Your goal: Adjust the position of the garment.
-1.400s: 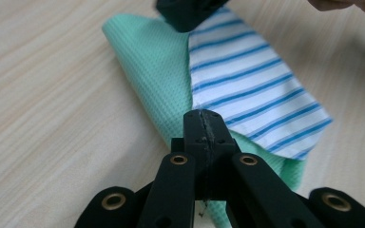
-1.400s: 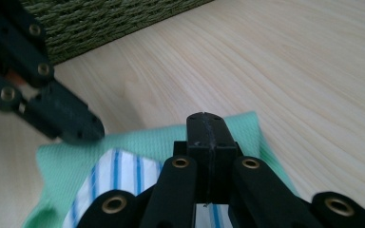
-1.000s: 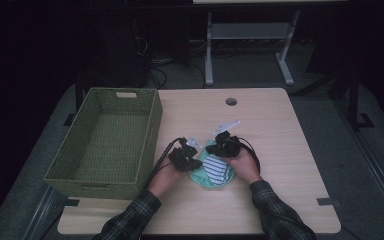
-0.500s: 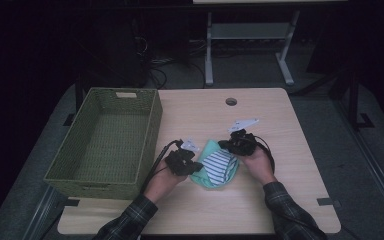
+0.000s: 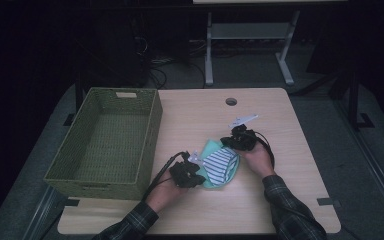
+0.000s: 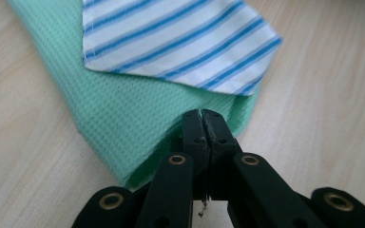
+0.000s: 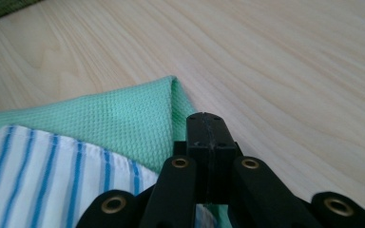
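Observation:
A mint-green waffle cloth (image 5: 211,148) lies on the wooden table (image 5: 285,195) with a white, blue-striped cloth (image 5: 219,164) on top of it. My left gripper (image 5: 196,172) is at the cloth's near-left end. In the left gripper view its jaws (image 6: 203,116) are pressed together on a folded corner of the green cloth (image 6: 123,118), below the striped cloth (image 6: 171,42). My right gripper (image 5: 231,142) is at the far-right end. Its jaws (image 7: 204,119) are shut on the edge of the green cloth (image 7: 123,118), beside the striped cloth (image 7: 38,166).
A green woven basket (image 5: 155,125) stands on the left part of the table, close to my left hand. A round cable hole (image 5: 231,101) sits near the far edge. Bare wood lies to the right of and in front of the cloths.
The two grippers have moved apart: the left one toward the near left, the right one toward the far right. The green cloth between them has spread out longer.

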### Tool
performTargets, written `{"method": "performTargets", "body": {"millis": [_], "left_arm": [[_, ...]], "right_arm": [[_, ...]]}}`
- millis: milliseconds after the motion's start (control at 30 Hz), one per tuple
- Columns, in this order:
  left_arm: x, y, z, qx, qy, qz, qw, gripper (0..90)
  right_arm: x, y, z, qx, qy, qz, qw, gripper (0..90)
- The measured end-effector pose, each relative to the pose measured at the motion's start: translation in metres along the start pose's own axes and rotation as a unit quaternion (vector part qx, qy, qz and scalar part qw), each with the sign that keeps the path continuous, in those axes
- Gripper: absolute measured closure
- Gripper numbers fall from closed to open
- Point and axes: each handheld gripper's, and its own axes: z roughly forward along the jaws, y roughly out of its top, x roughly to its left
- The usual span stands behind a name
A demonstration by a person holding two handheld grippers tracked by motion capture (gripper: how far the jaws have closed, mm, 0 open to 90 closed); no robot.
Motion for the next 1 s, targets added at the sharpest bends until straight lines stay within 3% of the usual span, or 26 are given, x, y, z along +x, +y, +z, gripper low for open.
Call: {"method": "performTargets", "body": {"millis": [133, 233, 500, 1000], "left_arm": [[0.001, -0.001, 0.003, 0.007, 0.004, 0.003, 1.0, 89.2], [0.004, -0.001, 0.003, 0.009, 0.01, 0.008, 0.9999, 89.5], [0.011, 0.004, 0.005, 0.014, 0.027, 0.013, 0.9995, 89.7], [0.036, 0.022, 0.015, 0.014, 0.053, -0.012, 0.9984, 89.7]], "right_arm": [[0.001, -0.002, 0.013, 0.02, -0.006, -0.01, 0.9997, 89.8], [-0.001, -0.005, 0.009, 0.024, -0.005, -0.01, 0.9997, 89.8], [-0.004, -0.023, -0.012, 0.033, -0.011, -0.002, 0.9994, 89.8], [0.005, -0.057, -0.048, 0.043, -0.02, 0.005, 0.9989, 89.8]]}}
